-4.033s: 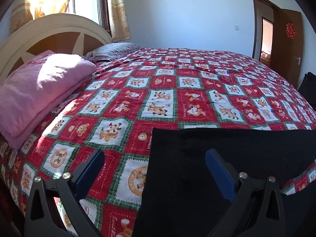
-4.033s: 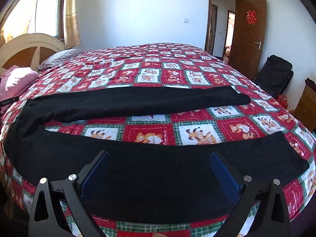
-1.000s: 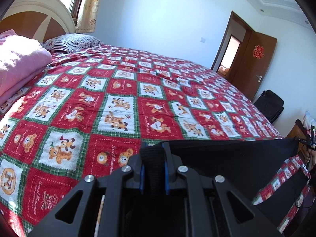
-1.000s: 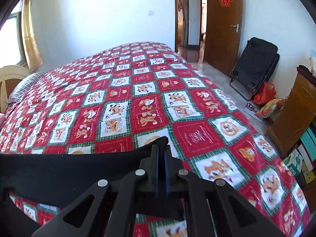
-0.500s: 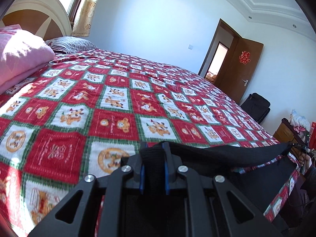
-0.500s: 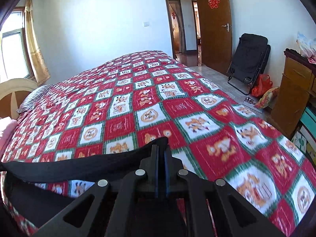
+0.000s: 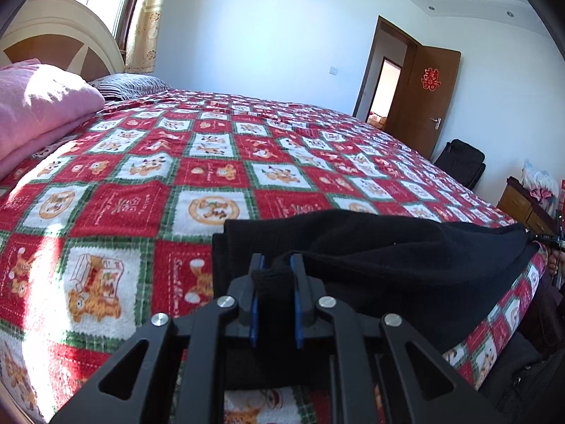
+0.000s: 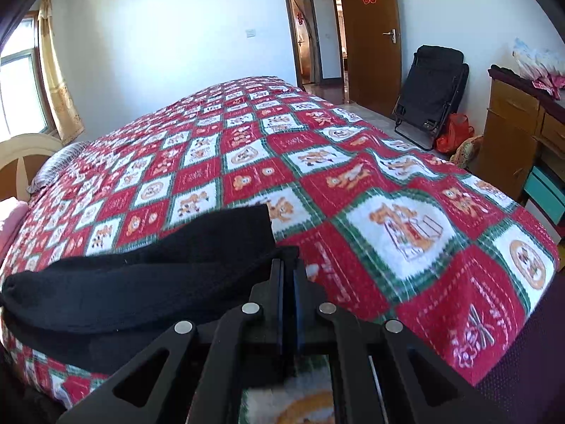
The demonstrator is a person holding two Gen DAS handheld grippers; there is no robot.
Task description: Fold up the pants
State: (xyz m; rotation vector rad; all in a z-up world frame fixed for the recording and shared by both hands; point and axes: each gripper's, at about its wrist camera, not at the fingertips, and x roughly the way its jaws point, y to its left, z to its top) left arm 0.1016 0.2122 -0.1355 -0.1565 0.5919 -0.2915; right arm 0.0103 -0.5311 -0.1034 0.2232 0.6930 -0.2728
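Left wrist view: left gripper [image 7: 274,265], black frame w/ blue pads, jaws drawn in tight on a thick bunch of black fabric, the pants [image 7: 370,258]; fabric wad fills the gap betw. the pads. Pants lie along the near edge of the bed, doubled over lengthwise, upper layer raised in a soft ridge running to the right toward the far end. Bedspread [image 7: 212,162], red/white/green check w/ cartoon animals, bare beyond the pants all the way to the far side. Pink folded blanket [image 7: 39,109] at left by the headboard [image 7: 67,39], striped pillow [image 7: 130,83] behind it; both well apart from the pants. Door [image 7: 427,95] open at far right; wooden cabinet [image 7: 526,205] near the bed's right corner. Right wrist view: right gripper [image 8: 289,268] w/ jaws pressed nearly together on a thin corner of the pants [image 8: 148,282]; only a slim seam shows betw. the pads. Pants stretch left from the grip, bulging upward, near edge following the bed's edge. Bedspread [image 8: 406,212] bare to the right of the grip out to the foot corner. Past the bed: folded black chair [image 8: 430,88] against the wall, red bag [image 8: 453,134] beside it, wooden dresser [image 8: 519,127] at right. Floor strip betw. bed and dresser narrow.
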